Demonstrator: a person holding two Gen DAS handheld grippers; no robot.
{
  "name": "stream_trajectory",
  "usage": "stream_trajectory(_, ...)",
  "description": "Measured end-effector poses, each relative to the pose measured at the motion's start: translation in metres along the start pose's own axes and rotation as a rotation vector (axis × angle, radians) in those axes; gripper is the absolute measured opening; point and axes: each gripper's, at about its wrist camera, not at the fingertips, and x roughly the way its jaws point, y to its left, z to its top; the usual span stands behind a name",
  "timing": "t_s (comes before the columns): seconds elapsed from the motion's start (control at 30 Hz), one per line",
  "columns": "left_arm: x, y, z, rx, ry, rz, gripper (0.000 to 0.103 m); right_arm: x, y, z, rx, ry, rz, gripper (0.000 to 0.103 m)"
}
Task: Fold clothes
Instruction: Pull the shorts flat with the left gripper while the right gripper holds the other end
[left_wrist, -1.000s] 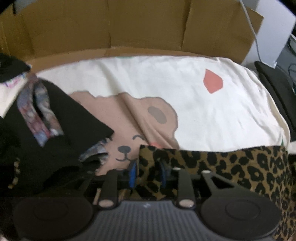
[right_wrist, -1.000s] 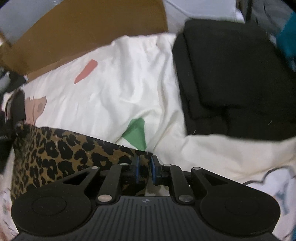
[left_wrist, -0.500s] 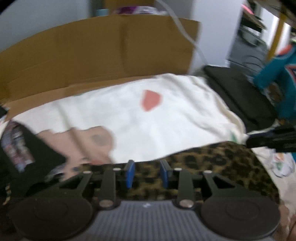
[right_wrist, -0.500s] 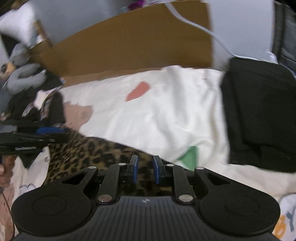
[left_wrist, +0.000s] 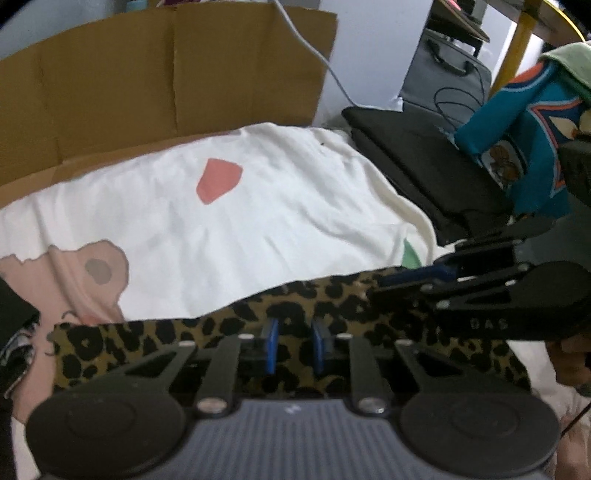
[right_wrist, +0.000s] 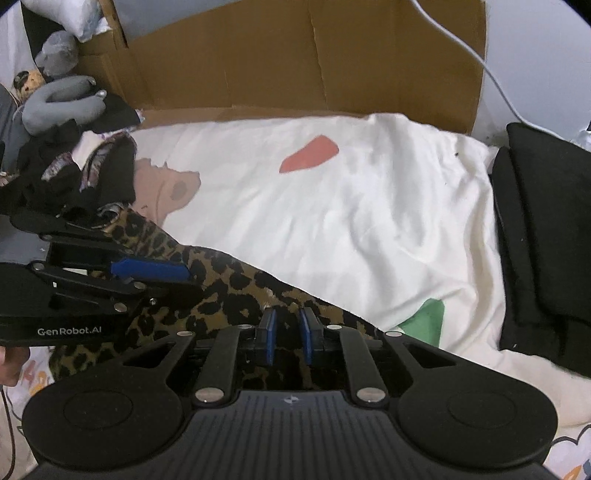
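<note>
change: a second ago the two tongs sat at opposite corners of the leopard-print cloth (left_wrist: 332, 306); now side by side, the cloth bunched between them.
left tongs (left_wrist: 294, 345): narrow gap, closing, cloth in the jaws.
right tongs (right_wrist: 287, 334): narrow gap, cloth between the blue pads; firm grip, can't tell.
cloth: lifted over the cream bed sheet (left_wrist: 280, 206).
task: looks like a fold in half; next lay flat.

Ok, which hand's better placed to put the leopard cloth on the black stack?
Probably right: the right gripper holds the cloth end nearest the black stack; the left gripper, jaws closing on cloth, is farther away.
</note>
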Motion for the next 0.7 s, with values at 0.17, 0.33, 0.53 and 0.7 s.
stream_trajectory(0.17,0.010,0.007,-0.008,-0.012,0.010,-0.007,0.021,0.012,-0.007,-0.004,0.026,0.016,0.025,0.018)
stream_trajectory(0.33,0.011,0.009,-0.007,-0.021,0.020,-0.008,0.020,0.004,-0.013,0.003,0.070,0.027,0.043,0.019)
stream_trajectory(0.53,0.012,0.006,-0.007,0.013,0.019,0.008,0.020,-0.028,-0.009,-0.002,0.066,-0.030,0.075,0.022)
stream_trajectory(0.7,0.013,0.006,-0.007,0.013,0.021,0.005,0.020,-0.033,-0.001,-0.021,0.060,-0.023,0.054,0.023)
